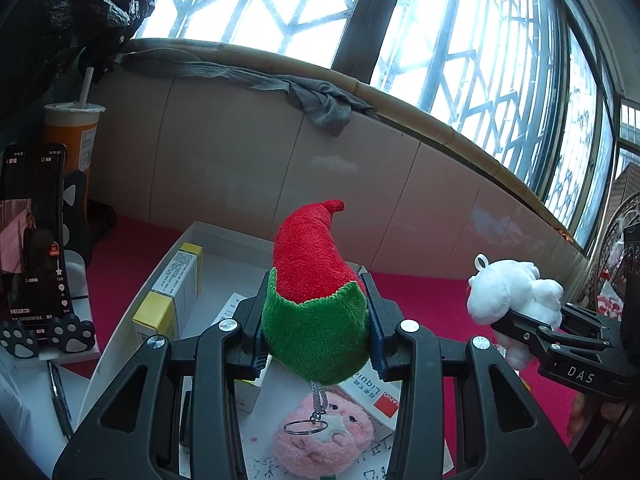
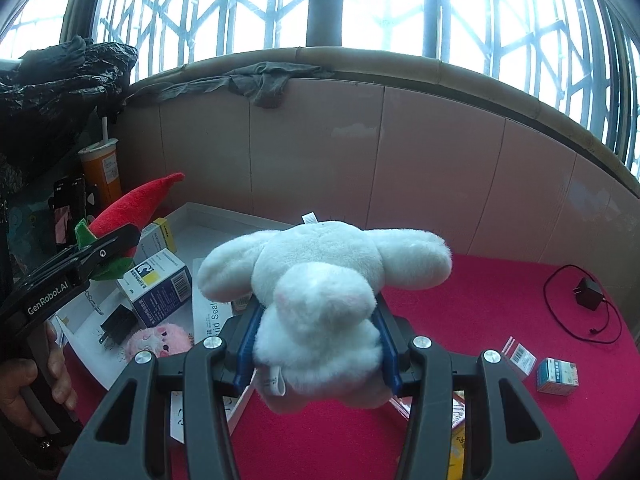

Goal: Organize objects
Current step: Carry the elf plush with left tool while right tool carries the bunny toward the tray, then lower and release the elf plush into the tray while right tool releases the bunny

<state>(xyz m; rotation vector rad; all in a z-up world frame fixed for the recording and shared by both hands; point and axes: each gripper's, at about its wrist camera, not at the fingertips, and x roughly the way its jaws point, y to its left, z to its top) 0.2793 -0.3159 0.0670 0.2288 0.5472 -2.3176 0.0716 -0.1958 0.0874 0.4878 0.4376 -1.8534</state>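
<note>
Both claws loaded, toys hanging over the box

Left gripper (image 1: pixel 316 316) squeezes the chili plush (image 1: pixel 316 280) above the white box (image 1: pixel 208 236); right gripper (image 2: pixel 318 336) clamps the white bunny plush (image 2: pixel 320 280) beside it. I'd lower each into a free spot past the pink plush (image 1: pixel 324 440), then let go.

Left wrist cam: close behind its own fingers, facing the tiled wall (image 1: pixel 360 184) and window, tilted slightly down over the white tray (image 1: pixel 224 240). Right wrist cam: same heading, from further right, steeper tilt onto the red mat (image 2: pixel 500 300). Shared: tray, wall, window grille, orange cup (image 2: pixel 102 168).
</note>
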